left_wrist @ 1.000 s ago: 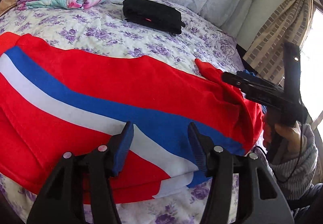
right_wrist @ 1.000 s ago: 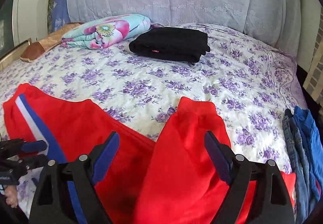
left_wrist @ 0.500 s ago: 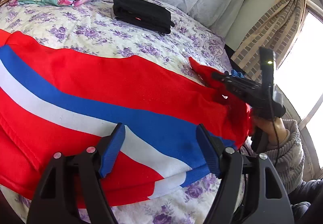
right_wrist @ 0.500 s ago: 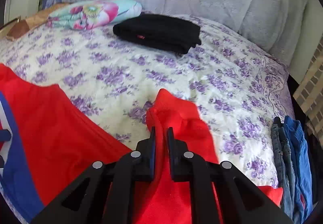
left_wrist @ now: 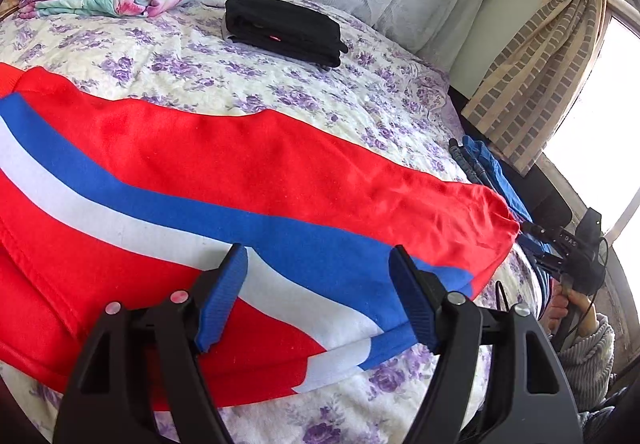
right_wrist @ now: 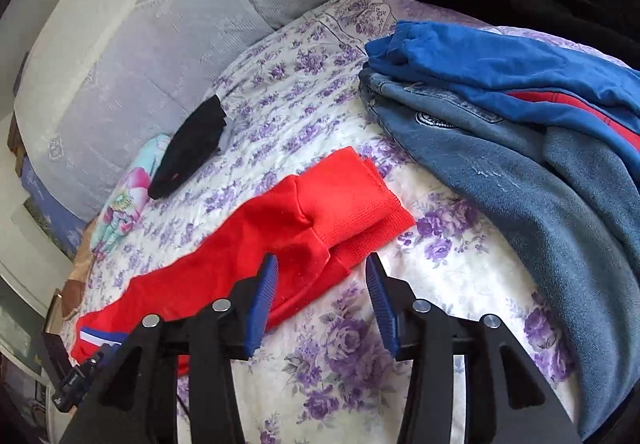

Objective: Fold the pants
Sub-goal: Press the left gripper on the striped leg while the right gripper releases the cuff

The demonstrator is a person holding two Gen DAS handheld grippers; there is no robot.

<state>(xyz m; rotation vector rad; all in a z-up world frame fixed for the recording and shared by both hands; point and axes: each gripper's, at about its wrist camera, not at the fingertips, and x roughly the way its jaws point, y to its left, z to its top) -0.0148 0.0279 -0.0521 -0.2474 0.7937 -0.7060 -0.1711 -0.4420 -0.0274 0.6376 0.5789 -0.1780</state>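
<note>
Left gripper (left_wrist: 320,296): fingers (left_wrist: 224,296) spread wide, angled downward, nothing pinched between the pads. Right gripper (right_wrist: 320,300): fingers (right_wrist: 262,304) parted about halfway, jaws just been opening, gap between them free, pads pressing on nothing. Right hand (left_wrist: 568,304) grips its handle, in a ribbed sleeve (left_wrist: 588,356).

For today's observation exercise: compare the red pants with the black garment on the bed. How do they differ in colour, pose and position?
1. The red pants carry a blue and white side stripe; the black garment is plain dark apart from a small red mark.
2. The red pants lie spread out long; the black garment is folded into a compact stack.
3. The red pants are at the near edge; the black garment sits near the headboard.
Both rest on the floral bedspread.
</note>
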